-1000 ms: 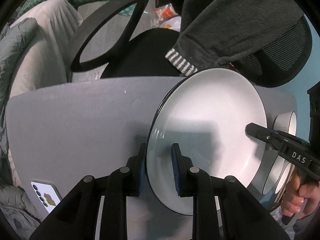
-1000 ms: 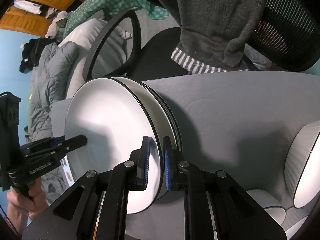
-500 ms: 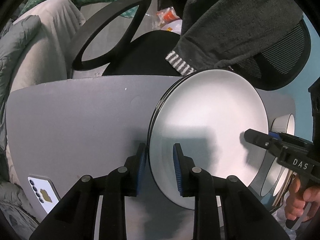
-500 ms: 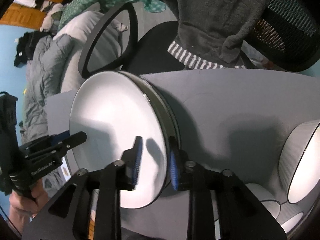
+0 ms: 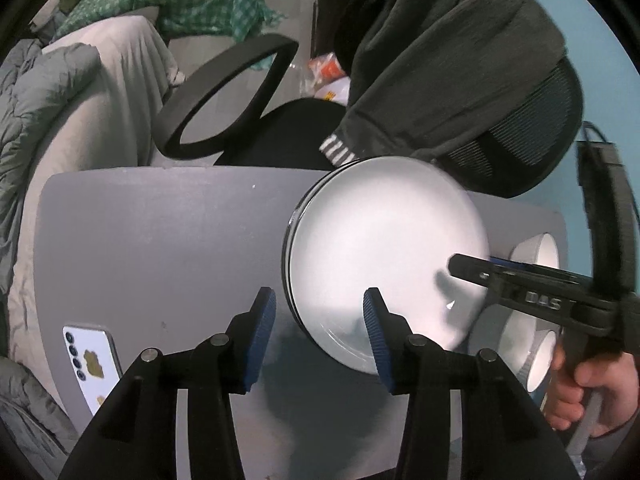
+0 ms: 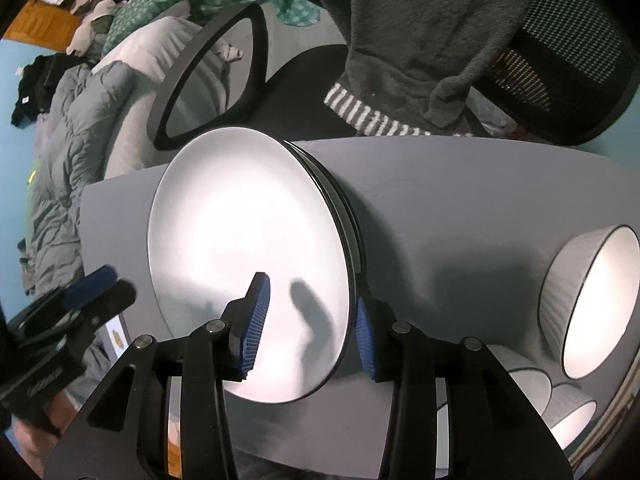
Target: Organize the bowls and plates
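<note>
A stack of white plates with black rims (image 5: 384,264) lies flat on the grey table (image 5: 160,240). My left gripper (image 5: 320,324) hangs over the stack's left rim. Its jaws are opening, and the rim shows between the pads without touching them. In the right wrist view my right gripper (image 6: 310,320) straddles the right rim of the plates (image 6: 248,240). Its jaws are also opening, pads clear of the plate. The right gripper (image 5: 476,266) reaches over the plates from the right, and the left gripper (image 6: 108,284) shows blurred at lower left.
Three white ribbed bowls (image 6: 592,300) (image 6: 528,384) (image 6: 572,412) sit at the table's right end. A white phone (image 5: 92,356) lies near the left front corner. A black office chair (image 5: 224,96) draped with a dark garment (image 5: 440,60) stands behind the table.
Both grippers let go of the tilted top plate, which now lies flat on the stack. Both jaws have spread wide, and the left gripper has lifted away.
</note>
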`<action>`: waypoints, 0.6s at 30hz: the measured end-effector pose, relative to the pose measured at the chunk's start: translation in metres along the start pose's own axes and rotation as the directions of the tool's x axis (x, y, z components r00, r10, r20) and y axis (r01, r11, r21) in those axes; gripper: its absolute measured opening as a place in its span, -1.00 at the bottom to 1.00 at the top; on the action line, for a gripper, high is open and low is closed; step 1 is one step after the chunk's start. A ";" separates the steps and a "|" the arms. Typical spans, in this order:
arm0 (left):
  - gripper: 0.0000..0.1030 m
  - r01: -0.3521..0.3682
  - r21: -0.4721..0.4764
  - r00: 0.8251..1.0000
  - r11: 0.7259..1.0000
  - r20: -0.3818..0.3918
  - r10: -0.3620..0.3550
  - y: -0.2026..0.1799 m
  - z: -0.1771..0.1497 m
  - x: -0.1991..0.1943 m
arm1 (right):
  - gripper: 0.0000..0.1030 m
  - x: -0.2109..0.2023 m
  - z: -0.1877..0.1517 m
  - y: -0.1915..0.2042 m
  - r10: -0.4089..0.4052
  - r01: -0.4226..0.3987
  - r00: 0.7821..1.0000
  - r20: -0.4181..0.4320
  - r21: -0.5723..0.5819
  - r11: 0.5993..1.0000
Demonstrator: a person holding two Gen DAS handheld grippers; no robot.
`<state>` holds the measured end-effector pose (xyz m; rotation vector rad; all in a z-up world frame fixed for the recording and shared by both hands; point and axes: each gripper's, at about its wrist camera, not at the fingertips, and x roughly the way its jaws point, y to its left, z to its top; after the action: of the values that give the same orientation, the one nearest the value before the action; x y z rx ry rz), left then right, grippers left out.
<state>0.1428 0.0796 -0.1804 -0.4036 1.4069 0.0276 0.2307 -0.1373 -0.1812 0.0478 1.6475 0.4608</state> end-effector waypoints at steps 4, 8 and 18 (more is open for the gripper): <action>-0.11 -0.002 0.010 0.999 1.000 0.054 0.001 -0.007 -0.011 -0.024 | 0.01 -0.007 -0.005 0.006 -0.045 0.046 0.998 0.039 -0.023 0.999; -0.01 -0.015 0.031 0.995 0.999 0.103 0.011 -0.011 -0.020 -0.046 | 0.01 -0.015 -0.012 0.010 -0.060 0.062 0.996 0.065 -0.030 0.998; 0.13 -0.064 0.063 0.979 0.996 0.198 0.051 -0.010 -0.048 -0.089 | 0.19 -0.065 -0.053 0.028 -0.144 0.155 0.964 0.222 -0.033 0.987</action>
<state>0.0843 0.0759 -0.0972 -0.2940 1.2202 0.0639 0.1825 -0.1451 -0.1078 -0.0607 1.4103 0.3672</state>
